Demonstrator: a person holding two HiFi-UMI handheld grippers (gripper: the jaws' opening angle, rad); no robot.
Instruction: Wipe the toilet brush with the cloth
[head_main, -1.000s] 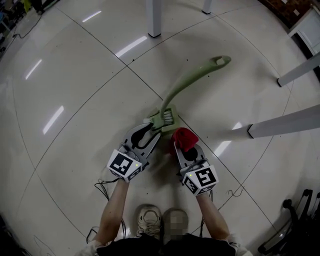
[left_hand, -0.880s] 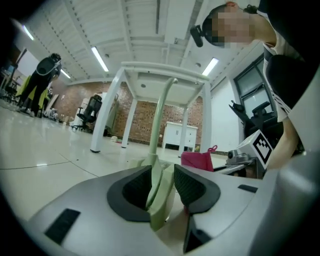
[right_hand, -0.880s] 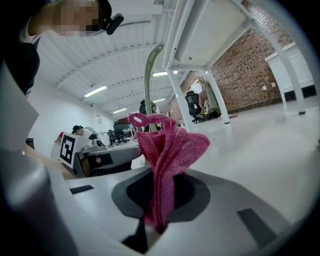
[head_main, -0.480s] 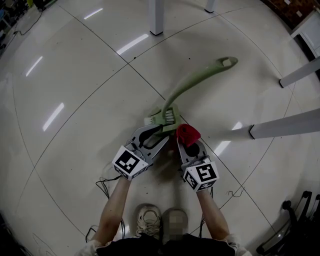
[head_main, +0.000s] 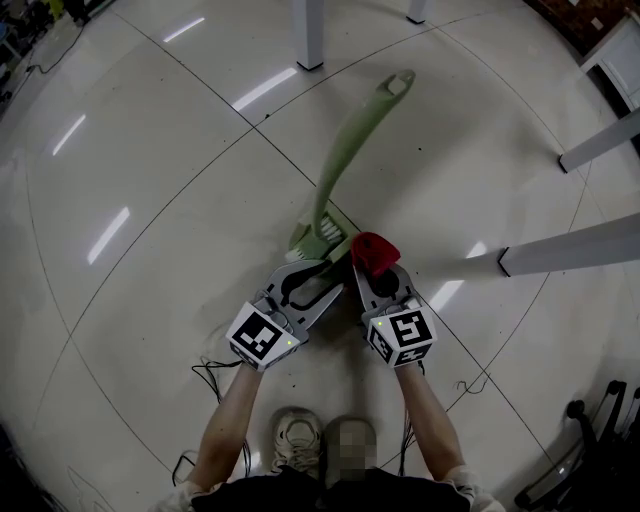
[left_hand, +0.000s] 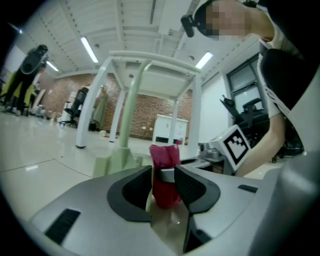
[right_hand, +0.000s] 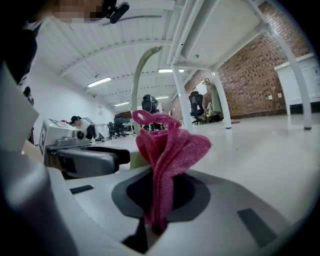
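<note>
1. The floor (head_main: 150, 300) carries the brush (head_main: 342, 160), which lies just ahead of the person's shoes.
2. The brush has turned. Its long handle pointed to about 2 o'clock a moment ago and now points to about 1 o'clock. Its head stayed near the grippers.
3. The left gripper (left_hand: 164, 172) sits at 6 o'clock from the brush head. Its fingers are a little way apart and hold nothing.
4. The right gripper (right_hand: 160, 200) has its fingers squeezed tight on the cloth (right_hand: 170, 150).
5. The red cloth is just beside the brush head, at its 3 o'clock. I think rubbing the head nudged the brush round. The handle looks not wiped yet.
</note>
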